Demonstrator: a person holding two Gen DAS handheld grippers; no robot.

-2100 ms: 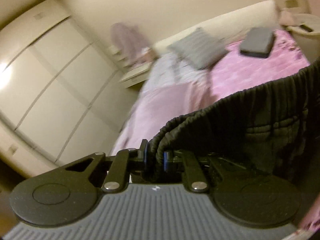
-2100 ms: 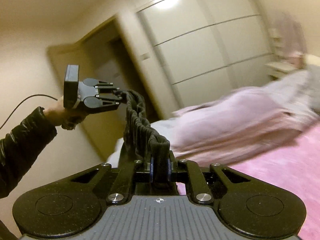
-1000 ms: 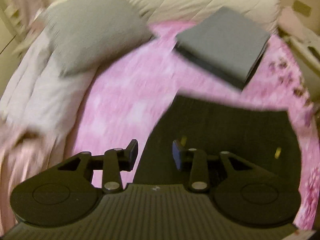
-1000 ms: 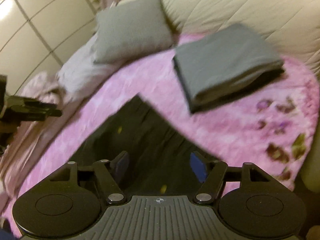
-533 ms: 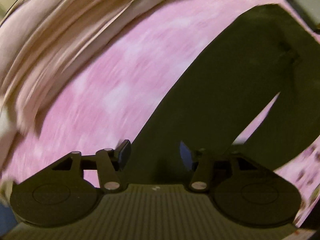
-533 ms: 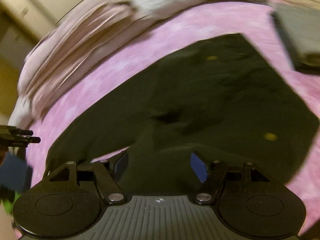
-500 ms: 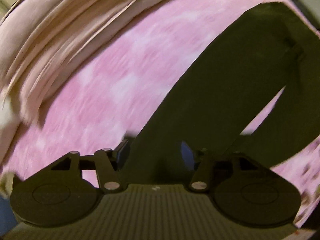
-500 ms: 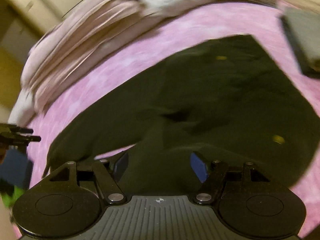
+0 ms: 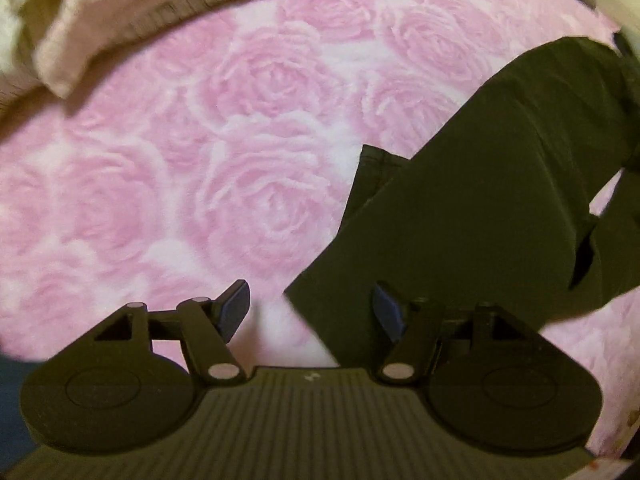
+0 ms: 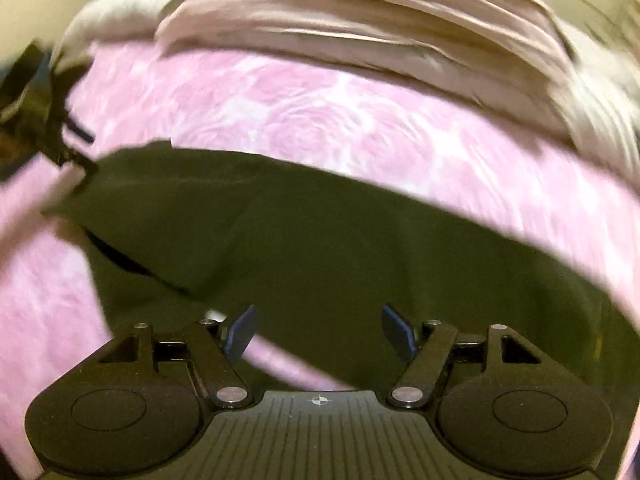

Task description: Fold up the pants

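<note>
lying spread on the bed's pink rose-patterned blanket point(image 9: 224, 168) is one pair of dark pants point(image 9: 480, 208), with no container anywhere in either view. two legs can be counted in the left wrist view: one runs from the upper right down to a hem at the bottom centre, the second shows only as a strip at the right edge, with a wedge of pink between them. a folded-over flap sticks out on the first leg's left edge. one left hand-held gripper point(image 9: 310, 312) points down at that hem; its jaws are opening, the hem corner lies below the gap and neither blue pad touches cloth. one right hand-held gripper point(image 10: 318, 334) hangs over a pants leg with its jaws wide apart and nothing clamped. in the right wrist view the left hand-held gripper appears blurred at the far left edge, near the leg's end. one heap of beige quilt point(image 10: 360, 20) lies bunched along the far side of the blanket.
</note>
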